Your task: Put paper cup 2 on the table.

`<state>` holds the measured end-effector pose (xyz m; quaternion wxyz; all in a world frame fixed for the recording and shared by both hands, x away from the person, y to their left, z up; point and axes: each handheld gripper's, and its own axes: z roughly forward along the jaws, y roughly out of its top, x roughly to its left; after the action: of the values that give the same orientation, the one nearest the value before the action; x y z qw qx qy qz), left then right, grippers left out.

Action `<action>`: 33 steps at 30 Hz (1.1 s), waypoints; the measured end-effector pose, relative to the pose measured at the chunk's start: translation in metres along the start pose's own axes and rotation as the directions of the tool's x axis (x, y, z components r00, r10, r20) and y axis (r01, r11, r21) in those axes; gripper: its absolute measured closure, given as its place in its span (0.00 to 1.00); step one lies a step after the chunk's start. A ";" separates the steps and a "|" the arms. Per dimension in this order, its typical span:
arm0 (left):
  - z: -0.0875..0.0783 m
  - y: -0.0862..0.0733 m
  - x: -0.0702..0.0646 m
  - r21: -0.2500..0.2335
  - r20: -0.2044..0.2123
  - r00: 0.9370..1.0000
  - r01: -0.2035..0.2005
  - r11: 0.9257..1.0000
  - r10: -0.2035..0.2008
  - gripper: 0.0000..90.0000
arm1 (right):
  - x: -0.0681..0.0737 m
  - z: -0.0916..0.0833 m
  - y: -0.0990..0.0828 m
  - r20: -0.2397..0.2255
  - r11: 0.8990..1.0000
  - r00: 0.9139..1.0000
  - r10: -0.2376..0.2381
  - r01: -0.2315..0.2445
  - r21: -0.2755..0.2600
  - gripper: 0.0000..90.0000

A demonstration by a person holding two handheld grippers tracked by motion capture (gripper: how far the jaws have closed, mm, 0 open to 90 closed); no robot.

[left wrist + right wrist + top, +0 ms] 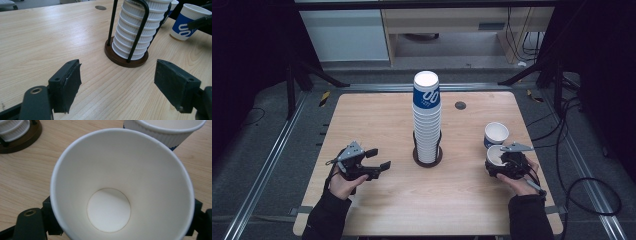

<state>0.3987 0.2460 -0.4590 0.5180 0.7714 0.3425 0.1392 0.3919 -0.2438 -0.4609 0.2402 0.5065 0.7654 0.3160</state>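
Inside right tongs: cup interior | high view: stack top

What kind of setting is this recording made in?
Probably a lab recording rig, not a café: a bare wooden table stands inside a metal frame with black curtains, cables trail over the floor, and the props are a rack of paper cups and two loose ones.

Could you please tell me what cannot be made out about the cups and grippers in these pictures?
- Held cup: its outer wall and the right gripper pads pressing on it, hidden by the cup's own rim in the right gripper view.
- Whether that cup's base touches the table: hidden.
- Cup stack: top cut off in the left gripper view.
- Second cup: print too small in the high view.
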 end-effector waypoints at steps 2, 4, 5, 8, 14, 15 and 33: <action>0.000 0.000 0.000 -0.001 0.000 1.000 0.001 1.000 -0.001 0.23 | -0.001 0.001 -0.001 0.000 1.000 1.000 0.007 -0.007 0.006 0.21; 0.000 0.000 0.000 0.000 -0.001 1.000 0.001 1.000 -0.001 0.23 | -0.002 0.001 -0.001 0.001 1.000 1.000 0.004 -0.004 0.007 0.21; 0.000 0.000 0.000 0.001 -0.001 1.000 0.001 1.000 -0.001 0.23 | -0.002 0.002 -0.001 0.003 1.000 1.000 0.007 -0.007 0.009 0.21; 0.000 -0.001 0.001 0.005 -0.001 1.000 0.001 1.000 -0.001 0.23 | -0.003 0.004 -0.003 0.009 1.000 1.000 0.006 -0.006 0.011 0.20; 0.000 -0.001 0.001 0.007 -0.001 1.000 0.005 1.000 -0.005 0.23 | -0.005 0.007 -0.004 0.006 1.000 1.000 -0.009 0.009 0.010 0.11; 0.000 -0.001 0.001 0.007 -0.001 1.000 0.003 1.000 -0.003 0.23 | -0.005 0.008 -0.005 0.006 1.000 1.000 -0.013 0.013 0.016 0.10; -0.005 -0.002 0.005 0.013 -0.020 1.000 0.013 1.000 -0.013 0.22 | -0.005 -0.014 -0.036 0.003 1.000 1.000 0.000 0.000 0.011 0.03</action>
<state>0.3992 0.2534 -0.4595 0.5101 0.7712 0.3536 0.1413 0.3615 -0.2621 -0.4773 0.2386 0.5085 0.7667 0.3109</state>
